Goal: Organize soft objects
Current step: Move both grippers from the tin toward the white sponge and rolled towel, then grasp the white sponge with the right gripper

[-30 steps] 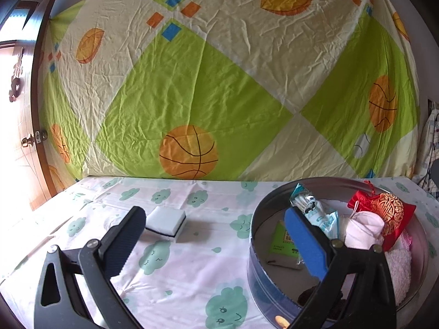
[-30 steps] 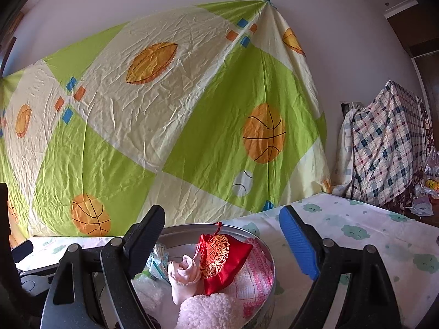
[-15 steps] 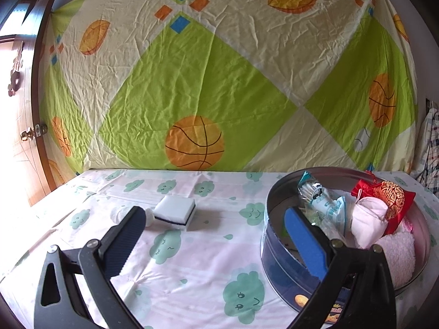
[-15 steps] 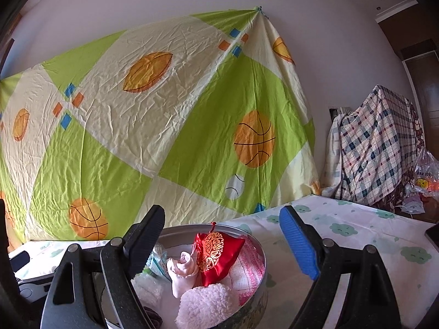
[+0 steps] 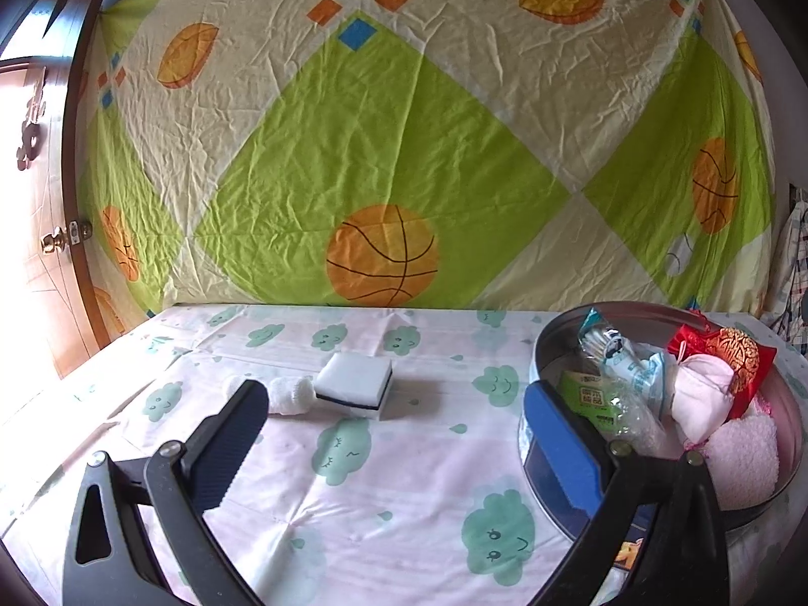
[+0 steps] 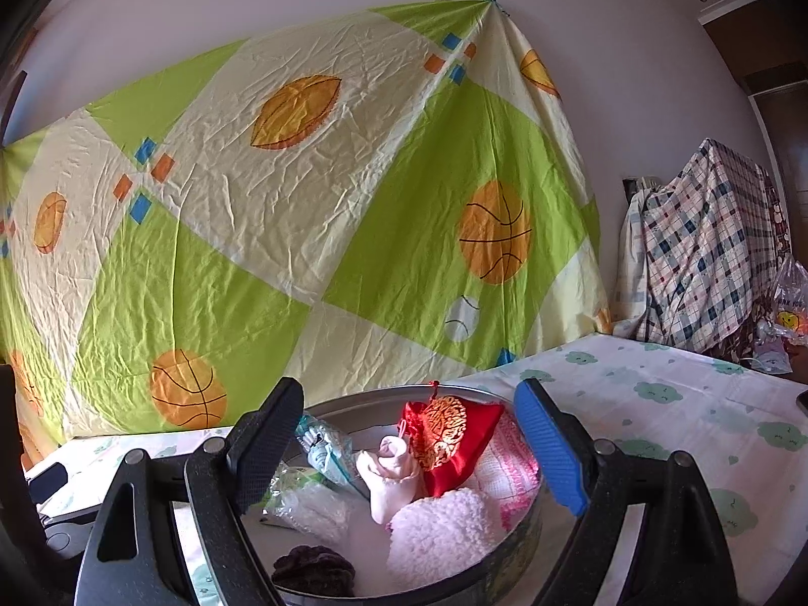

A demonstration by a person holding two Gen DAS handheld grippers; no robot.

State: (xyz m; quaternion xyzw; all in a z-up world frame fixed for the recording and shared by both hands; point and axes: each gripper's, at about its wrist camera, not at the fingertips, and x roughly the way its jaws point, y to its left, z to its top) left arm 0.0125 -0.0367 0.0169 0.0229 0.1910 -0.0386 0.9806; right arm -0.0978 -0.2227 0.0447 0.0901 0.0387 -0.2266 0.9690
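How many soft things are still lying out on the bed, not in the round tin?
2: a white sponge with a dark underside in the middle of the bed, and a small white sock roll touching its left side. Others may lie out of view.

Sheet [image 5: 404, 151]: green and cream diamonds, orange basketballs. Surface [image 5: 353, 505]: white, green clouds. Sponge [image 5: 353, 381]: white, dark base; pouch [image 6: 447, 434]: red, gold.

The left black two-finger tool [image 5: 394, 437] and the right black two-finger tool [image 6: 409, 442] both gape wide, gripping nothing.
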